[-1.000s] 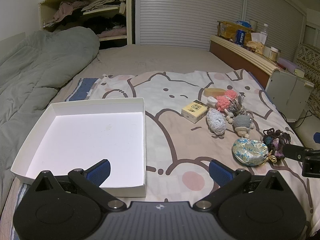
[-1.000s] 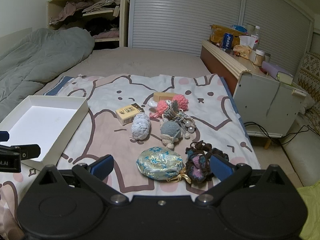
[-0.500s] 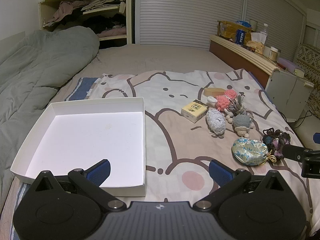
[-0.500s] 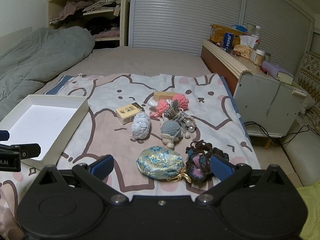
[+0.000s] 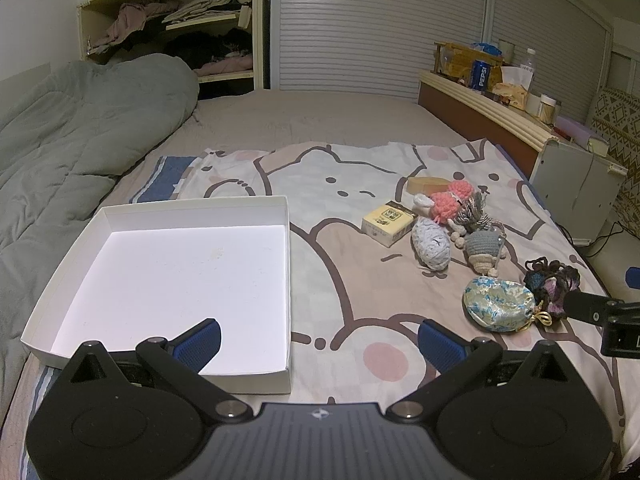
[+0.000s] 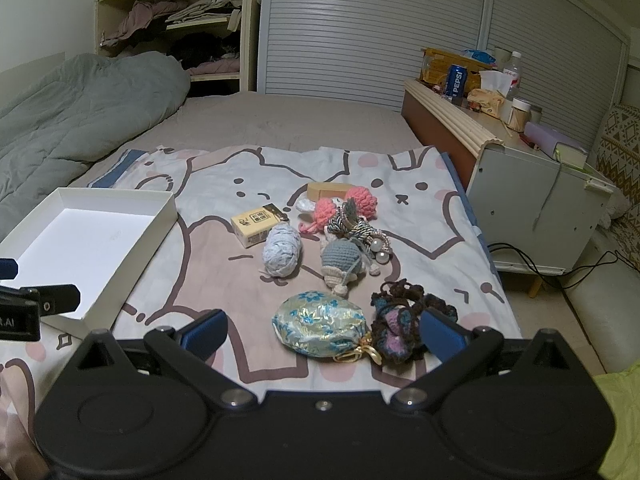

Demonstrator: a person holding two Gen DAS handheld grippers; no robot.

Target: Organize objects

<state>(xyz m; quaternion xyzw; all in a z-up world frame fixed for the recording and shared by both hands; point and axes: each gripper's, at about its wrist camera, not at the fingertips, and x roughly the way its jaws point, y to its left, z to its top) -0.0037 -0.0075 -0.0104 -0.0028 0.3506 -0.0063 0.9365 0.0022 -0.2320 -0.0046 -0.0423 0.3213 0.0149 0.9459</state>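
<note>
On the bed, a cartoon-print blanket [image 5: 320, 216] carries the things to be sorted. The left hand-held gripper [image 5: 318, 342] hangs released, its blue pads spread wide with nothing between them, over the near right corner of a shallow white box [image 5: 286, 216] that lies at about 10 o'clock in the left wrist view. The right hand-held gripper [image 6: 322, 330] is likewise released and grasps nothing; a brocade pouch [image 6: 320, 324] and a dark crocheted piece [image 6: 400, 320] lie on the blanket between its parted pads, the two touching each other. Beyond them, toward 12 o'clock, sit a pale blue yarn ball [image 6: 282, 256], a grey-blue crochet toy [image 6: 344, 260], a small yellow box [image 6: 256, 228], a pink crochet toy [image 6: 348, 204] and what seems to be a tan block [image 6: 326, 190], half hidden behind the pink toy. A grey duvet [image 5: 72, 148] is heaped at 9 o'clock, well apart from the box.
</note>
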